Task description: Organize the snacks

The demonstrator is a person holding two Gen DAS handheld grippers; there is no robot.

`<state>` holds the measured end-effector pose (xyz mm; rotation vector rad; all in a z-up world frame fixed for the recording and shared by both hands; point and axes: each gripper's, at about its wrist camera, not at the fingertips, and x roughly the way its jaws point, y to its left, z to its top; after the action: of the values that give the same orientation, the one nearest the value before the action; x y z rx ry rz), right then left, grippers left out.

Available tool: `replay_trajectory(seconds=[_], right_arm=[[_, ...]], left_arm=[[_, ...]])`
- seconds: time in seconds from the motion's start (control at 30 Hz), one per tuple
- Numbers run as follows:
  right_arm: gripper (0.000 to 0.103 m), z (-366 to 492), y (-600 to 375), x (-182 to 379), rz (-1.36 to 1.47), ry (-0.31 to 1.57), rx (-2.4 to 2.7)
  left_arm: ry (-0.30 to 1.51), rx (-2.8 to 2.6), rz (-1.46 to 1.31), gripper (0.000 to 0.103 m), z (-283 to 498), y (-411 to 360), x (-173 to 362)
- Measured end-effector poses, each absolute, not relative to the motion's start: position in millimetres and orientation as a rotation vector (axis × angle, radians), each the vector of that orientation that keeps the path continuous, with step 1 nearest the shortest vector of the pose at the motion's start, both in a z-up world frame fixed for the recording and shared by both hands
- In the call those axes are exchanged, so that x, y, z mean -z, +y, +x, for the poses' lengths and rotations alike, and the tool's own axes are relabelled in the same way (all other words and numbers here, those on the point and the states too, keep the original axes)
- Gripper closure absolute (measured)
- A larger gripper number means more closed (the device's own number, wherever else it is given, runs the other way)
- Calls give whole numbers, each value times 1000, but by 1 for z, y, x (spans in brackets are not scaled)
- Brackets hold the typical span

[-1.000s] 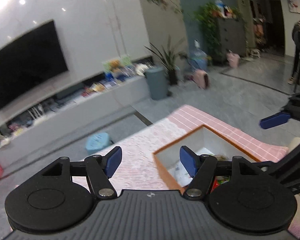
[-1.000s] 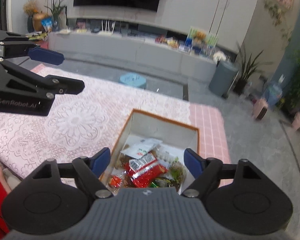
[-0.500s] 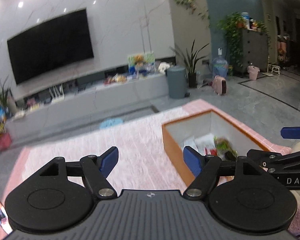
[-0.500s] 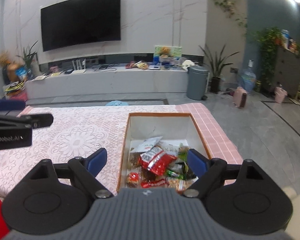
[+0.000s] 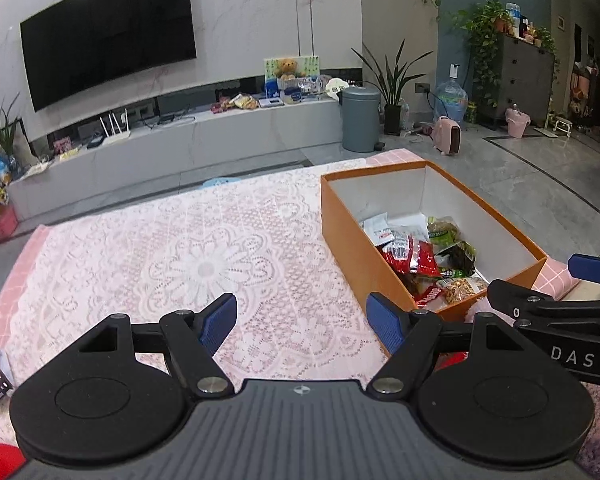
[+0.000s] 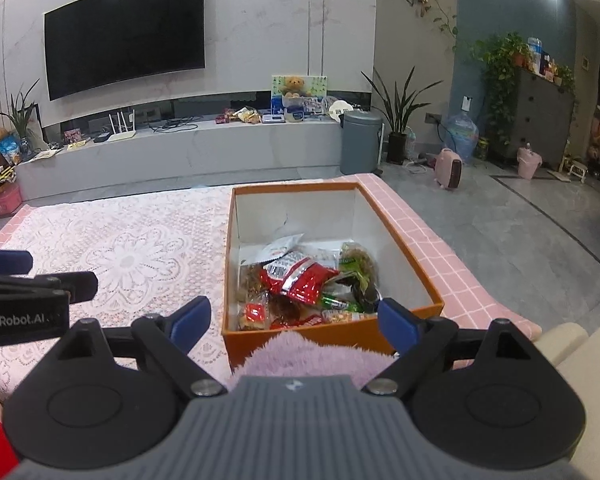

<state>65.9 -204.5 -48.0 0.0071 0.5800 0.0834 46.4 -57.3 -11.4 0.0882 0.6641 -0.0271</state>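
Hovering over a lace-covered table (image 5: pixel 204 264), the left hand-held gripper (image 5: pixel 302 322) and the right hand-held gripper (image 6: pixel 296 322) both stand with blue pads wide apart and nothing between them, neither touching anything. An orange box (image 6: pixel 328 338) with white inner walls sits open at the table's right end on a pink checked cloth (image 6: pixel 432 240), and the snacks (image 6: pixel 304 280) lie heaped in its near half: a crinkled red foil pack (image 6: pixel 300 276) on top, a white sachet (image 6: pixel 278 250) behind it, green-labelled packs (image 6: pixel 356 260) toward the right wall, small red-and-clear packets (image 6: pixel 256 314) against the near wall. By their look the packs are light, soft and crackly, with slick film that may slide between pads; a pinch across a flat sealed edge or a bunched corner of the top red pack seems the safest hold, since squeezing a pack's middle could crush what is inside. The cardboard looks stiff enough to stay put while one pack is lifted. The right gripper sits just short of the box's near wall, above a mauve fleece (image 6: pixel 312 354); the left is over bare lace beside the box's left wall
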Motion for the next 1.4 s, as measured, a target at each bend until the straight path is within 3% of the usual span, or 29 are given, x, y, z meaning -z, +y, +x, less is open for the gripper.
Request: replay_trajectory(seconds=[1.4], right_arm=[[13, 71, -198, 46, -17, 595, -92]], left_arm=[[717, 15, 48, 16, 48, -53, 10]])
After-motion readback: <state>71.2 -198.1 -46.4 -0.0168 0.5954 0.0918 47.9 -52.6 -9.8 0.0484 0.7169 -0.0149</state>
